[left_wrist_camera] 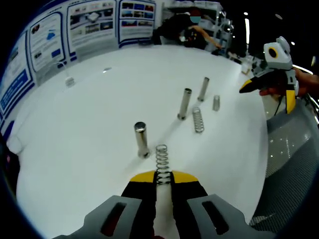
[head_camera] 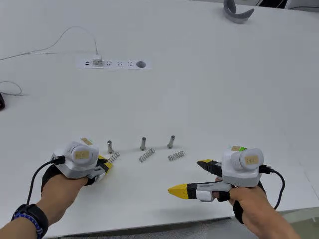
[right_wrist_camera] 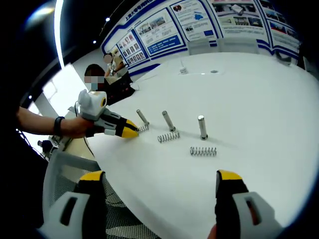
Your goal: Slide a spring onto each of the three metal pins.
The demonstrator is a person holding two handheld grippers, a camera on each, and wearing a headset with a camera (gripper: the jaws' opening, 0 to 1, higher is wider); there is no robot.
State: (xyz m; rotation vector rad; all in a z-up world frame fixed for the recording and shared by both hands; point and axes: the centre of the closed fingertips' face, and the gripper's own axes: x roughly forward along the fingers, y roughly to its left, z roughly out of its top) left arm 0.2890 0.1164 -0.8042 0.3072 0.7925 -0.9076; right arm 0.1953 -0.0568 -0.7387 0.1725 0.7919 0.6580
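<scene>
The white table [head_camera: 209,94] carries everything, with a power strip [head_camera: 113,63] lying well back from the work. Nearer the person, the right tongs [head_camera: 192,176] hover low over the table's front edge. Their yellow-tipped jaws are wide apart, hold nothing, and are well clear of the parts. The left tongs [left_wrist_camera: 160,177] sit low at the other end of the row, jaws almost together and pinched on the near end of the left spring [left_wrist_camera: 161,159].

Three metal pins stand upright in a row across the head view: the left pin [head_camera: 110,146], the middle pin [head_camera: 143,144] and the right pin [head_camera: 171,142]. All three shafts are bare, with no coil around any of them.

The left spring juts forward from the left tongs, its free end just beside the foot of the left pin. I cannot tell whether it is off the table. The middle spring [head_camera: 146,155] lies on its side just in front of the middle pin. The right spring [head_camera: 176,156] lies likewise in front of the right pin. No tongs touch either of them.

As I judge it, none of the three pins is done. The first pick is in hand: that spring has to be raised, turned end-down over the pin top and slid on. The same must then be done twice more.
</scene>
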